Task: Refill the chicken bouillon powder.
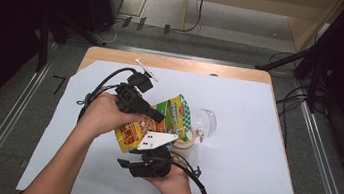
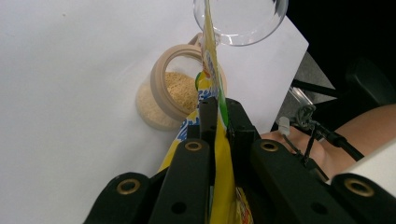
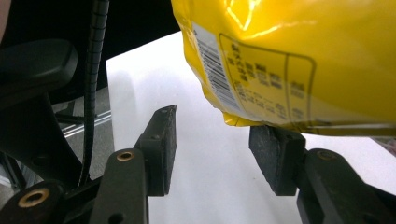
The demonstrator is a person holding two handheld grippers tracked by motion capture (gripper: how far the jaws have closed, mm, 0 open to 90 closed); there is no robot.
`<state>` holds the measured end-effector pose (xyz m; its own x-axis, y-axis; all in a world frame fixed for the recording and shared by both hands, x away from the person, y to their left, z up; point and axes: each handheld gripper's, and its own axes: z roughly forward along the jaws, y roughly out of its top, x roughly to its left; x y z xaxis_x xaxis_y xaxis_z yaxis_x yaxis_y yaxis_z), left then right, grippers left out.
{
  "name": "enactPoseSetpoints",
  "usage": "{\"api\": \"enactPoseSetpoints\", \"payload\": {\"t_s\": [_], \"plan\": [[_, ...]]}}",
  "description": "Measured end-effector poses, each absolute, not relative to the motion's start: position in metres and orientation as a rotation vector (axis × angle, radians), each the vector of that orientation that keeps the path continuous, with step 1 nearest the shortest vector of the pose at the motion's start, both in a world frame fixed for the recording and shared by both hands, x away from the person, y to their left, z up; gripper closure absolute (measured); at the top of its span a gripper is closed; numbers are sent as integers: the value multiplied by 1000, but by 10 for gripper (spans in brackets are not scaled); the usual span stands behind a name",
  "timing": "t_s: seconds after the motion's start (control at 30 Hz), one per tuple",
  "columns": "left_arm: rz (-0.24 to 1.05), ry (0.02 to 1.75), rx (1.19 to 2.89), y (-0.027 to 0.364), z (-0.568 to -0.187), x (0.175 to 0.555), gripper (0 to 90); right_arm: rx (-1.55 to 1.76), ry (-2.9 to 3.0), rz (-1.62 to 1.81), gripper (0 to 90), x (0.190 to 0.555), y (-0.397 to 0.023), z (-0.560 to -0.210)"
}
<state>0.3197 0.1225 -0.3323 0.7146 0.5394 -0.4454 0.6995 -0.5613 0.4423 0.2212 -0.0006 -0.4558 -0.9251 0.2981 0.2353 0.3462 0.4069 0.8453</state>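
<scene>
The table (image 1: 255,138) is bearing a jar (image 2: 170,93) of crumbs and a clear lid (image 1: 206,121). The yellow bag (image 1: 156,122) is hanging above the jar, its edge pinched flat in the left gripper (image 2: 218,122). The right gripper (image 3: 212,140) is gaping just under the bag's corner, its pads not clamping it

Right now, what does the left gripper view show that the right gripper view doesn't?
Left gripper view: a round jar of tan granules, a clear lid beyond it, and the left gripper, fingers shut on the yellow packet edge. Right gripper view: the packet's barcode and the right gripper, fingers apart beneath the packet. Both: the yellow packet and the white table cover.
</scene>
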Motion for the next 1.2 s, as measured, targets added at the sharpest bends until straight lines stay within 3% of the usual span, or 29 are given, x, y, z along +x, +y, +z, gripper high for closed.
{"api": "enactPoseSetpoints", "payload": {"t_s": [1.2], "plan": [[-374,884,2287,160,-340,321,896,-620,-2638,-1588,486,226,-8,-467]]}}
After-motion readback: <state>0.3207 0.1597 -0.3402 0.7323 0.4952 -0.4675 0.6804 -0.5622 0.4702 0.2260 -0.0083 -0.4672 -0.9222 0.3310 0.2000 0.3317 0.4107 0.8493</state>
